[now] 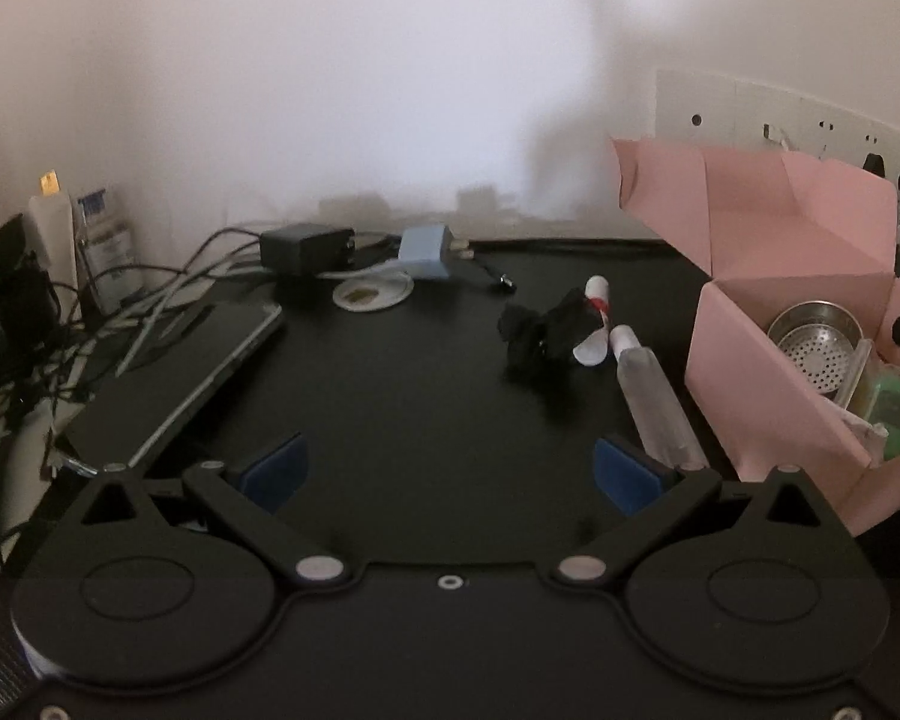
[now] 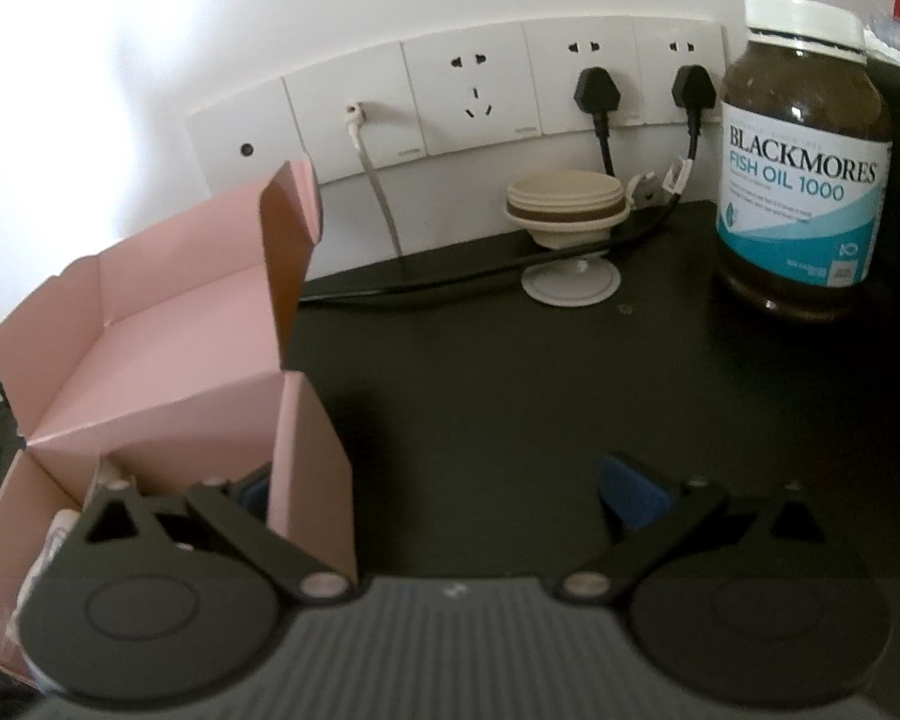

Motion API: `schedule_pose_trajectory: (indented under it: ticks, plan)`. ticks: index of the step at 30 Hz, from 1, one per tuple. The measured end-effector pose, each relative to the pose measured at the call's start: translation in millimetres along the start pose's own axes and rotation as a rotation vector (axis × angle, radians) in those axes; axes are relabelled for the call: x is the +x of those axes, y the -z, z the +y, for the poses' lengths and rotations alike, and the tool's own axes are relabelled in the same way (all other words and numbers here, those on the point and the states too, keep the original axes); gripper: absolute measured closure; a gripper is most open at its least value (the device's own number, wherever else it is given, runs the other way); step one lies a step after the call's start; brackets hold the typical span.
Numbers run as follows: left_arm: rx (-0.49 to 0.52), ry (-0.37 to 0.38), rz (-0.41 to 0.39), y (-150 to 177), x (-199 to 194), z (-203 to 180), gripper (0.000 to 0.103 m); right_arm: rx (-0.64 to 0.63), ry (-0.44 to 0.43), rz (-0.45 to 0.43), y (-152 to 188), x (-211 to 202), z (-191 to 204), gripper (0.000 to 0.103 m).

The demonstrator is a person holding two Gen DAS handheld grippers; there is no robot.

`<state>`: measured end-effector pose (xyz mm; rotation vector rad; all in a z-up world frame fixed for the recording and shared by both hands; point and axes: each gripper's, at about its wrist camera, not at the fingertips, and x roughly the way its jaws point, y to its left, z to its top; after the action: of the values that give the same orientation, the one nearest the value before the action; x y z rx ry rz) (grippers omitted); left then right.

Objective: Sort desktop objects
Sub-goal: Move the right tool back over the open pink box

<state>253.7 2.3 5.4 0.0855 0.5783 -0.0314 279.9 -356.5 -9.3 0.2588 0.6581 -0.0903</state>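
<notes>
**Both tongs wide open, nothing held**

Left tongs (image 1: 450, 471) spread wide over the black counter (image 1: 390, 396), blue pads empty. Ahead and to the right: a black crumpled item (image 1: 540, 333) touching a clear tube (image 1: 654, 399) with a white cap. Pink box (image 1: 768, 384) at far right, flaps up, metal strainer (image 1: 816, 339) inside.

Right tongs (image 2: 450, 492) equally wide, gripping nothing; left finger inside the pink box (image 2: 174, 384), its side wall between the pads. Fish oil bottle (image 2: 801, 168) upright at back right, near a cream lidded cup (image 2: 567, 207) under the wall sockets (image 2: 474, 93).
</notes>
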Motion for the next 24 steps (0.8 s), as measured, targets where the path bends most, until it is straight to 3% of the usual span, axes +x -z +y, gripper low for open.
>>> schedule_pose_trajectory:
  ticks: [6, 10, 18, 24]
  plan:
    - [-0.083, -0.007, 0.050, 0, 8, 13, 0.000, -0.027, 0.020, 0.013, -2, -6, 3, 0.001]
    - [-0.128, -0.034, 0.077, 1, 11, 20, 0.000, -0.086, 0.027, -0.054, -6, -22, 8, 0.001]
    - [-0.113, -0.036, 0.099, -1, 16, 17, 0.000, -0.134, 0.062, -0.112, -4, -37, 14, 0.001]
    - [-0.098, -0.048, 0.108, -2, 18, 15, 0.000, -0.109, 0.040, -0.123, -2, -47, 18, 0.001]
